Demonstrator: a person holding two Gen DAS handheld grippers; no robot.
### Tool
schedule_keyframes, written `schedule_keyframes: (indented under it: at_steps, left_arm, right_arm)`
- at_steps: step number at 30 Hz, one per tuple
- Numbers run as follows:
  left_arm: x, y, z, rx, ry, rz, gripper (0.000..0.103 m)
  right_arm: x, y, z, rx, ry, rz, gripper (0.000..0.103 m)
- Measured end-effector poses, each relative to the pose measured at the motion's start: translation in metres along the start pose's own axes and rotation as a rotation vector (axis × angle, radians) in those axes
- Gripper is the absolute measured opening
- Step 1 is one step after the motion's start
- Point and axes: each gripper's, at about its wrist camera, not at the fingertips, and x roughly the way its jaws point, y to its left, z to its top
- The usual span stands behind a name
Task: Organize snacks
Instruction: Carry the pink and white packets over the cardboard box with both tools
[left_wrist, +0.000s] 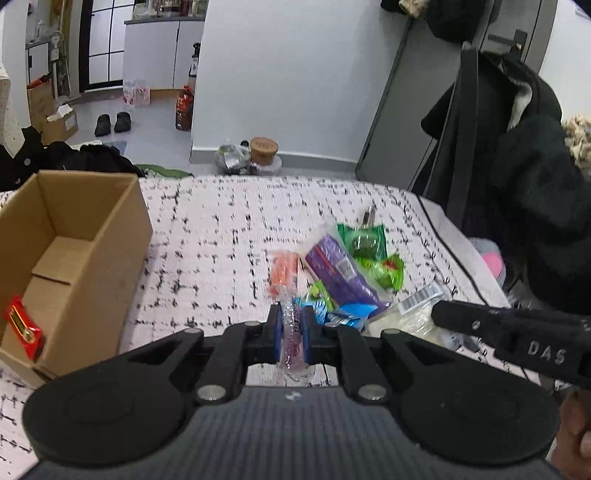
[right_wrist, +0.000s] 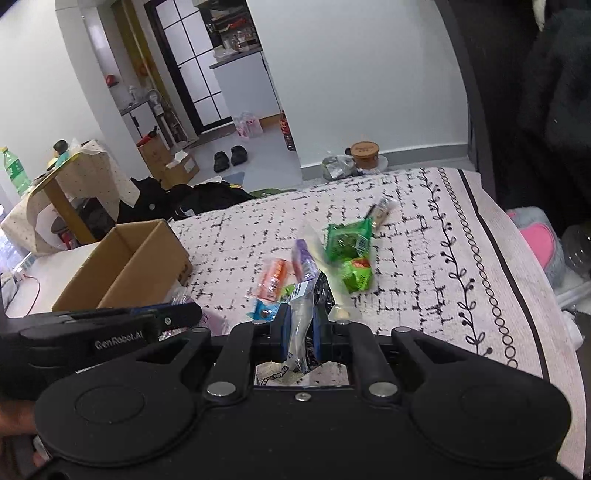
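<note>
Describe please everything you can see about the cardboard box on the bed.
The cardboard box is plain brown corrugated cardboard, open at the top, standing upright on the patterned bed cover at its left side, apart from the snack pile. Its inner bottom flaps are folded flat. One red snack packet leans inside, against the near wall; nothing else shows in it. In the right wrist view it sits just beyond the left hand-held gripper, which does not touch it.

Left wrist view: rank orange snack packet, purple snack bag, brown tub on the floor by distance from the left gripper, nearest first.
From the left gripper, shut on a clear pink-printed packet:
1. Orange snack packet, just ahead, slightly left.
2. Purple snack bag, ahead to the right; its near end comes about as close, so 1 and 2 are nearly tied.
3. Brown tub, on the floor beyond the bed's far edge.
</note>
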Motion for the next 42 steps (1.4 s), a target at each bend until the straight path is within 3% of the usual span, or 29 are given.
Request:
schedule_keyframes:
  at_steps: [22, 42]
  left_arm:
    - [-0.057, 0.049, 0.036, -0.039, -0.134, 0.071, 0.010]
    - [-0.085, 0.115, 0.046, -0.098, -0.181, 0.211, 0.010]
  right_arm:
    - [0.014, 0.064, 0.036, -0.107, -0.096, 0.060, 0.012]
    - [0.033, 0.130, 0.046, -0.204, -0.131, 0.176, 0.012]
